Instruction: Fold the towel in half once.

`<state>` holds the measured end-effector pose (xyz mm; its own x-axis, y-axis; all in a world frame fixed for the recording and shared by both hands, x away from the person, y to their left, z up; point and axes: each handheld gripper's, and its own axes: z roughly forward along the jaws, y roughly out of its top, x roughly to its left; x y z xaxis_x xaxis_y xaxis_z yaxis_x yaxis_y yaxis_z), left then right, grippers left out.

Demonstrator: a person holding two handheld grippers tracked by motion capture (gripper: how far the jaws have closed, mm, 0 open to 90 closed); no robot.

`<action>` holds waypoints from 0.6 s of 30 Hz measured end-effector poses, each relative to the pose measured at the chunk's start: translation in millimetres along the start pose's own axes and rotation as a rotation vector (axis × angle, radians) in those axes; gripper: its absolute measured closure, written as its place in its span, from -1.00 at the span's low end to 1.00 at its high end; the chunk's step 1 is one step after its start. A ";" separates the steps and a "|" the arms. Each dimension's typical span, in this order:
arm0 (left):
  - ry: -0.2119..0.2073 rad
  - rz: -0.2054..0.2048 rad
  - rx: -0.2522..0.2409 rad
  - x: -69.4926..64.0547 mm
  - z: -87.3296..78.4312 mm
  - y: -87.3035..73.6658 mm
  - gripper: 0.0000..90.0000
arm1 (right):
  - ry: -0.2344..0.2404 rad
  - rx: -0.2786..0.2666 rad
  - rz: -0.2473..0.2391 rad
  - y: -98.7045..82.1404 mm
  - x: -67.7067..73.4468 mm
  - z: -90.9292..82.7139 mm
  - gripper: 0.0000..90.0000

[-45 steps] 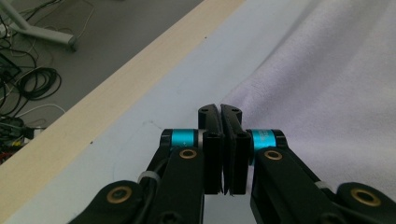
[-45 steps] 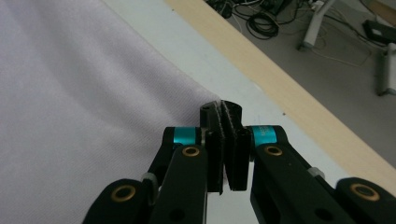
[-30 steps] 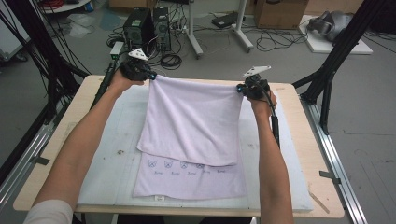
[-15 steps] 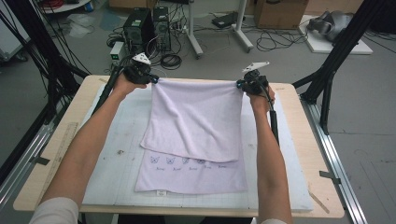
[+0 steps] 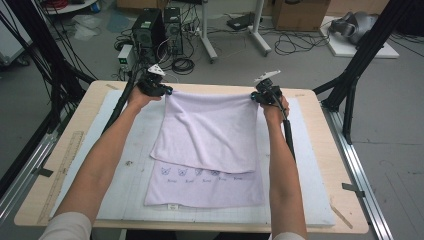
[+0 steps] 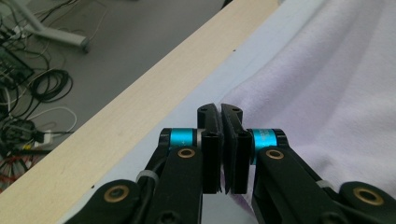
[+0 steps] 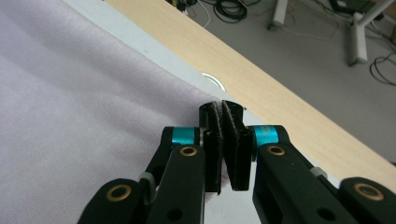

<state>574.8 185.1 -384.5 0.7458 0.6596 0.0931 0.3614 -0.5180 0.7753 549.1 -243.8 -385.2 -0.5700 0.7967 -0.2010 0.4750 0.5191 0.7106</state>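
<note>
A pale lilac towel (image 5: pixel 210 135) lies folded on the white mat, its upper layer stretched between both grippers at the far side. My left gripper (image 5: pixel 165 91) is shut on the towel's far left corner; in the left gripper view the jaws (image 6: pixel 220 114) pinch the cloth (image 6: pixel 327 93). My right gripper (image 5: pixel 253 97) is shut on the far right corner, and in the right gripper view its jaws (image 7: pixel 221 112) clamp the towel's edge (image 7: pixel 84 107). The lower layer (image 5: pixel 205 187) shows a row of small printed figures near the front.
A white gridded mat (image 5: pixel 125 170) covers the wooden table (image 5: pixel 320 160). A ruler (image 5: pixel 62 170) lies along the left edge. Beyond the far edge, on the floor, are computer towers (image 5: pixel 157 27), cables and black frame legs (image 5: pixel 357 65).
Both grippers have moved toward the table's far edge and lower, drawing the towel's upper layer out flatter and wider over the lower one.
</note>
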 end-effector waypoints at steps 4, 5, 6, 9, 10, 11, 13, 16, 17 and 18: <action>0.009 -0.030 0.007 -0.2 6.2 -3.0 0.90 | -0.010 0.015 0.017 -1.4 2.0 3.4 0.89; 0.020 -0.026 0.014 -0.6 7.7 -3.8 0.90 | -0.008 0.016 0.012 -1.7 2.0 4.4 0.89; 0.034 -0.032 0.021 -0.1 9.7 -4.9 0.88 | -0.004 0.021 0.023 -2.1 2.8 4.9 0.88; 0.061 -0.060 0.048 0.8 14.8 -8.7 0.68 | -0.022 0.030 0.026 -2.5 4.1 6.6 0.75; 0.076 -0.057 0.060 1.3 15.6 -9.6 0.59 | -0.021 0.025 0.032 -2.7 4.1 5.8 0.71; 0.069 -0.054 0.061 2.3 15.5 -10.6 0.52 | -0.012 0.012 0.045 -3.2 3.7 5.0 0.67; 0.067 -0.072 0.053 3.8 13.4 -11.8 0.33 | -0.004 0.000 0.051 -4.4 2.1 3.1 0.46; 0.039 -0.048 -0.025 2.7 3.9 -15.4 0.17 | 0.026 -0.010 0.058 -8.2 -0.6 -1.6 0.22; 0.023 -0.028 -0.040 1.6 0.6 -16.4 0.11 | 0.047 -0.010 0.070 -9.4 -1.6 -3.6 0.05; 0.005 -0.018 -0.043 0.7 -2.9 -17.3 0.06 | 0.072 -0.014 0.081 -10.0 -2.9 -5.3 -0.08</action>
<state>567.5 196.1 -396.0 0.7365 0.6714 0.0824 0.3498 -0.4823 0.8031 542.4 -253.0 -388.2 -0.5773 0.8111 -0.0942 0.5123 0.4496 0.7317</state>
